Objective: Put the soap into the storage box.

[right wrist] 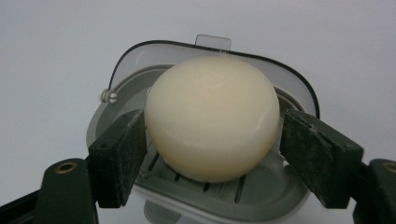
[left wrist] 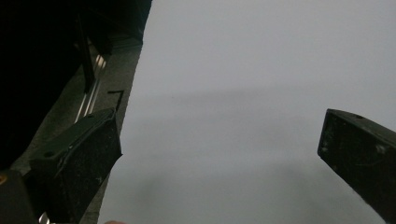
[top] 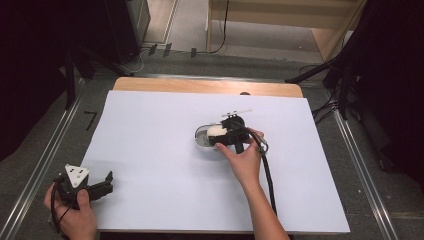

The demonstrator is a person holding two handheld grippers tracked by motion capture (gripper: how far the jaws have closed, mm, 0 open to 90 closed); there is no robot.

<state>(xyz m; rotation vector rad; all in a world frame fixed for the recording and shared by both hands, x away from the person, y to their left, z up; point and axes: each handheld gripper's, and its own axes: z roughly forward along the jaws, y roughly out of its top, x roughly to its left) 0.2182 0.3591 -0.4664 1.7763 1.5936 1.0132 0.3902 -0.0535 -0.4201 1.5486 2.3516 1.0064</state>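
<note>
Soap (right wrist: 212, 119), a pale rounded bar, sits between the pads of the right gripper (right wrist: 212, 154), pinched at its sides over the grey soap dish (right wrist: 116, 112) right of centre on the white sheet (top: 150, 130), so it can be lifted or set down. Left gripper (top: 97, 187) rests spread at the near left corner, out of the way.

Black jaws clasp a cream soap bar (right wrist: 212, 116) over its grey dish (right wrist: 210, 196).
</note>
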